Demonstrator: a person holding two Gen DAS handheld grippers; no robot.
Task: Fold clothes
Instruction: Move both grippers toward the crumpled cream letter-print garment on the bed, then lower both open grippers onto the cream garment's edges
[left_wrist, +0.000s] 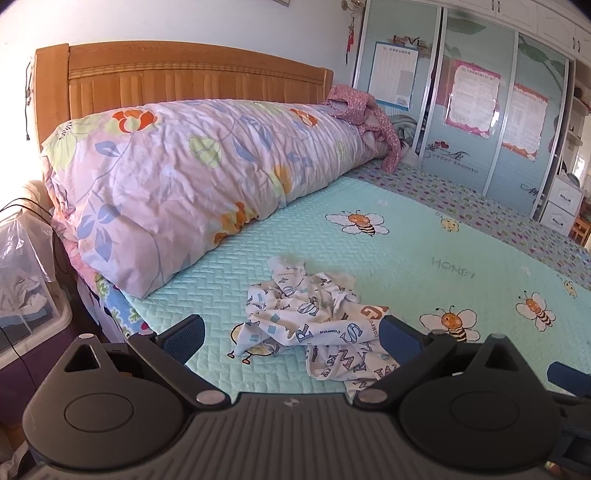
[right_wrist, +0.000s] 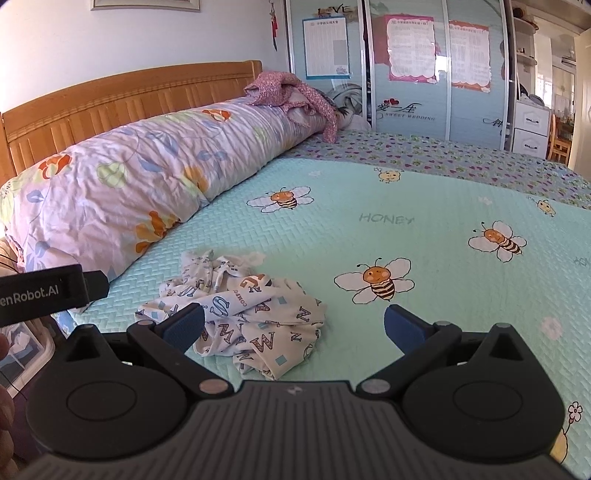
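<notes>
Both your grippers, left (left_wrist: 291, 334) and right (right_wrist: 295, 325), gape wide, holding nothing. The crumpled letter-print garment (right_wrist: 236, 314) lies on the "HONEY" bee bedspread (right_wrist: 424, 192), just beyond the fingertips.

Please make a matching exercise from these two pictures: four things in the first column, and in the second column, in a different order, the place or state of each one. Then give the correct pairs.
Things
1. letter-print garment
2. rolled floral quilt
3. pink flowered garment
4. right gripper

Place or state
A. draped over the far end of the quilt
B. open, holding nothing
C. lying along the wooden headboard
D. crumpled in a heap on the bee-print bed cover

Pairs: 1-D, 2-C, 3-A, 4-B
</notes>
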